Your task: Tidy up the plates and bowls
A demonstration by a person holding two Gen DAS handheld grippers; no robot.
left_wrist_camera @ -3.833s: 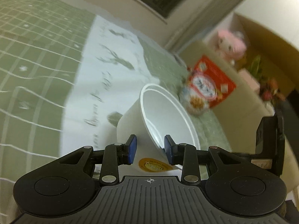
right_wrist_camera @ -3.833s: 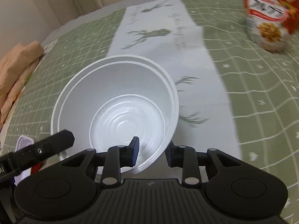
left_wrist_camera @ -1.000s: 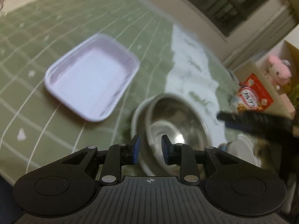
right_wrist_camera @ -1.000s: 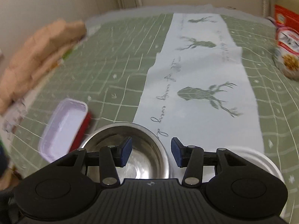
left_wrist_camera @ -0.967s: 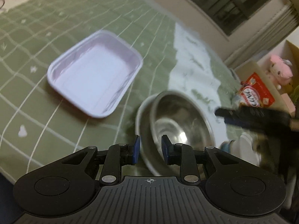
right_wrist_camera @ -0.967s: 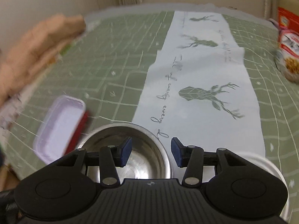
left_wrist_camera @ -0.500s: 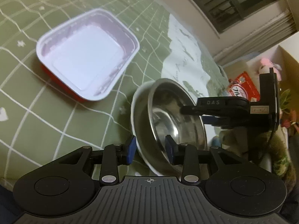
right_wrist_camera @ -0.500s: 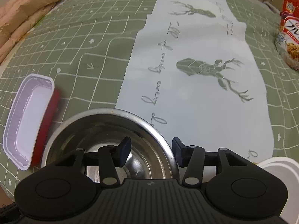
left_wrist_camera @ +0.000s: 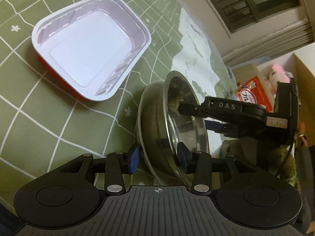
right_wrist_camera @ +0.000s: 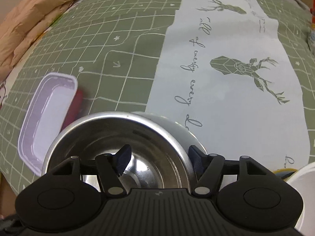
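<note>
A shiny steel bowl (left_wrist_camera: 185, 122) (right_wrist_camera: 118, 147) sits tilted inside a second, duller metal bowl (left_wrist_camera: 149, 137) (right_wrist_camera: 177, 127) on the green checked cloth. My left gripper (left_wrist_camera: 157, 156) straddles the near rims of both bowls. Its jaws are opening and the pads stand off the metal. My right gripper (right_wrist_camera: 158, 156) (left_wrist_camera: 194, 116) has one finger inside the shiny bowl and the other outside the outer bowl. Its jaws are opening too, with no pad pressing. A white rectangular tray (left_wrist_camera: 88, 47) (right_wrist_camera: 47, 118) with red outer sides lies to the left of the bowls.
A white table runner (right_wrist_camera: 226, 68) printed with deer crosses the cloth beyond the bowls. A white plastic bowl (right_wrist_camera: 303, 179) shows at the lower right. Brown paper bags (right_wrist_camera: 29, 19) lie at the far left edge. A red cereal packet (left_wrist_camera: 254, 96) stands at the back right.
Both grippers have sunk closer to the table with the steel bowl, which now rests in the outer bowl. Both pairs of jaws have widened and come off the rims.
</note>
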